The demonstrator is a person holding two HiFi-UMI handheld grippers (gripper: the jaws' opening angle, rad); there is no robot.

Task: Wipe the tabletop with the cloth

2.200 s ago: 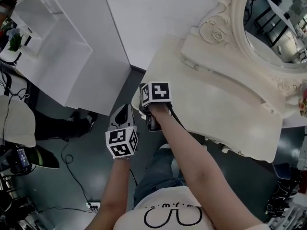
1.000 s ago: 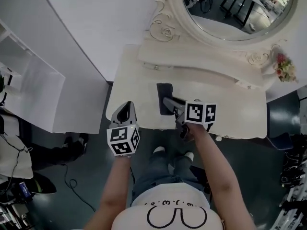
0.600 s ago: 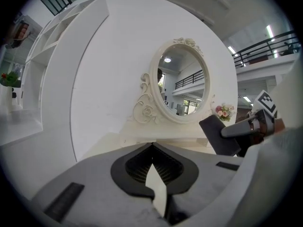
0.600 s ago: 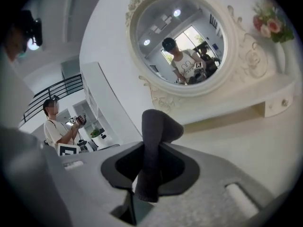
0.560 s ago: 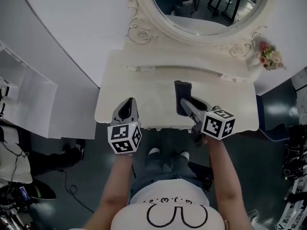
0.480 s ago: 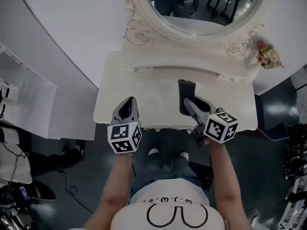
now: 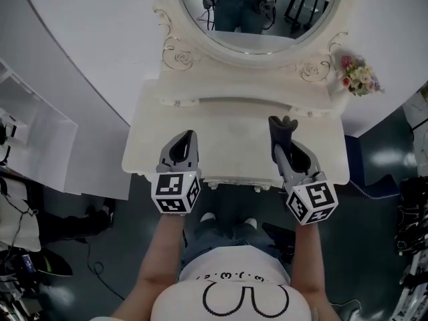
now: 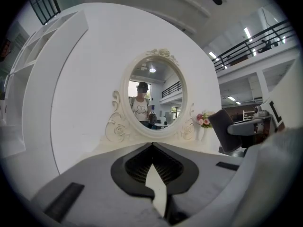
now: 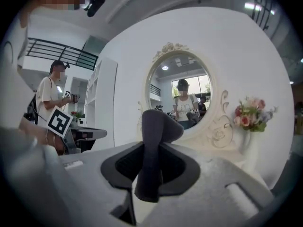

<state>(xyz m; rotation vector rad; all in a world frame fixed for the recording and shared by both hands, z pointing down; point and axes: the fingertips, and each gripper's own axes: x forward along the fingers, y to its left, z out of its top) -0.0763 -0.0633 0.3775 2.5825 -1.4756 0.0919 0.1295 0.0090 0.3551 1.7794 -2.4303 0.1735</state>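
Observation:
The cream dressing-table top (image 7: pixel 227 129) lies below me in the head view. My right gripper (image 7: pixel 279 139) is over its right half, shut on a dark grey cloth (image 7: pixel 281 127) that sticks out past the jaw tips toward the back shelf. In the right gripper view the cloth (image 9: pixel 158 124) stands pinched between the jaws of the right gripper (image 9: pixel 147 148). I cannot tell whether it touches the top. My left gripper (image 7: pixel 189 138) hovers over the front left of the table, shut on nothing. In the left gripper view, the left gripper (image 8: pixel 152 145) has its jaws together, and the cloth (image 8: pixel 222 131) shows at right.
An oval mirror (image 7: pixel 257 12) in a carved frame rises behind a raised back shelf (image 7: pixel 247 93). A vase of flowers (image 7: pixel 358 75) stands at the back right corner. A white shelf unit (image 7: pixel 40 146) stands left of the table. Dark floor lies beyond the front edge.
The right gripper has carried the cloth from the table's left front edge across to its right half. The left gripper stayed near the front left. The head view has swung to face the mirror.

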